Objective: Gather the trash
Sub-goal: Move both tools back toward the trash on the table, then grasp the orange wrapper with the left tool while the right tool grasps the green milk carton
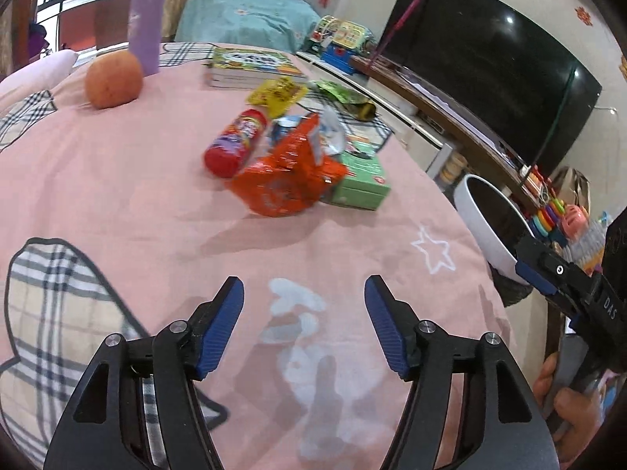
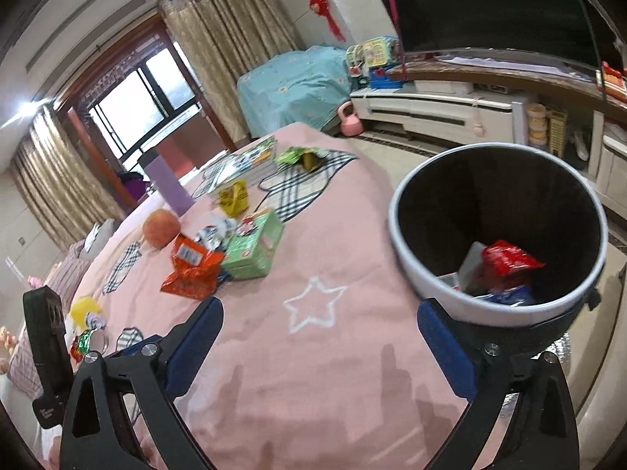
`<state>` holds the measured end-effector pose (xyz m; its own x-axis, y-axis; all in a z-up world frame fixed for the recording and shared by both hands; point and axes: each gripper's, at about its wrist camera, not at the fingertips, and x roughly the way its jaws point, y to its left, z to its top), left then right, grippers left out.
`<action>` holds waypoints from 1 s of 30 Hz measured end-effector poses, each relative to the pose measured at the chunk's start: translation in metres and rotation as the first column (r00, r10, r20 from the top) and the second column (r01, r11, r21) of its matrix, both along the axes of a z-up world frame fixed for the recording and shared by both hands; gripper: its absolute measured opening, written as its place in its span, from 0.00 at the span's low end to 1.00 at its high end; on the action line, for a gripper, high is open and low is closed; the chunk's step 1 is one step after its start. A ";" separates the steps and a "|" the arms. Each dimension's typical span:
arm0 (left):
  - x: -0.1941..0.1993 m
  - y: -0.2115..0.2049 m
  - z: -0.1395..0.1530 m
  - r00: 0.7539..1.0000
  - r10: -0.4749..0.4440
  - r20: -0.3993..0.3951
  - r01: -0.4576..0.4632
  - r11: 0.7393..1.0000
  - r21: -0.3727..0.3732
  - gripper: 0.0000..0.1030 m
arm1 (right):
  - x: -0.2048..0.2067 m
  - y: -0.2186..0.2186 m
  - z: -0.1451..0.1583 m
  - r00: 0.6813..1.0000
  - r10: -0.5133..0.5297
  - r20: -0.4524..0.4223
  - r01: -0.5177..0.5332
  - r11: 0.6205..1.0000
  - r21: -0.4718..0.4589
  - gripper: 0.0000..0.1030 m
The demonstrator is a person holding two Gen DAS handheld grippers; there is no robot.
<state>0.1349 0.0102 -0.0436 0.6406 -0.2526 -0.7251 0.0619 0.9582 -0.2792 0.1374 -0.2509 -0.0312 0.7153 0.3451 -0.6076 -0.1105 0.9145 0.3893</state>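
I see both grippers empty: left gripper (image 1: pixel 303 293) fingers spread, right gripper (image 2: pixel 319 313) fingers spread wider. One bin (image 2: pixel 407 243) beside bed (image 2: pixel 352 352), one red wrapper (image 2: pixel 509 258) inside. On bed: one orange bag (image 1: pixel 286 180), one red can (image 1: pixel 235 143), one green box (image 1: pixel 362 182), one yellow packet (image 1: pixel 276 92)

Setting: a home, living room used partly as a bedroom. Evidence: bed (image 2: pixel 313 352) with pink star-print cover; large television (image 1: pixel 490 78) above a long low cabinet (image 2: pixel 431 113); heavy beige curtains (image 2: pixel 231 55) beside a dark-framed window (image 2: pixel 137 109); furniture under a teal dust cover (image 2: pixel 294 86); red festive hangings (image 2: pixel 317 2) on the wall; children's toys (image 1: pixel 341 39) on the cabinet end; pink kettlebell (image 2: pixel 350 119) on the floor; books (image 1: pixel 250 64) and an orange (image 1: pixel 113 80) on the bed.
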 end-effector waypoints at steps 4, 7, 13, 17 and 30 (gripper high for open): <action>0.004 0.014 -0.003 1.000 0.010 -0.004 -0.010 1.000 0.004 0.64 | -0.001 0.011 -0.001 1.000 0.012 -0.006 -0.012 1.000 0.000 0.97; 0.007 0.021 -0.005 1.000 0.009 -0.005 -0.009 1.000 0.016 0.64 | 0.001 0.019 -0.002 1.000 0.021 -0.006 -0.021 1.000 -0.009 0.97; 0.019 0.033 -0.004 1.000 0.015 0.014 -0.016 0.999 0.032 0.64 | 0.003 0.036 -0.003 0.998 0.054 0.021 -0.053 0.998 -0.034 0.97; 0.034 0.036 -0.002 1.000 0.003 0.020 -0.004 0.999 0.045 0.64 | 0.010 0.044 -0.006 0.998 0.061 -0.001 -0.061 0.997 -0.049 0.97; 0.067 0.022 -0.008 0.993 -0.116 0.022 0.114 0.992 0.059 0.33 | 0.035 0.054 -0.009 0.996 0.067 -0.061 -0.070 0.997 -0.045 0.97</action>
<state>0.2018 0.0318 -0.0511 0.6283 -0.2839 -0.7243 0.1788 0.9588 -0.2207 0.1728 -0.1973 -0.0406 0.6528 0.3624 -0.6652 -0.1516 0.9229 0.3540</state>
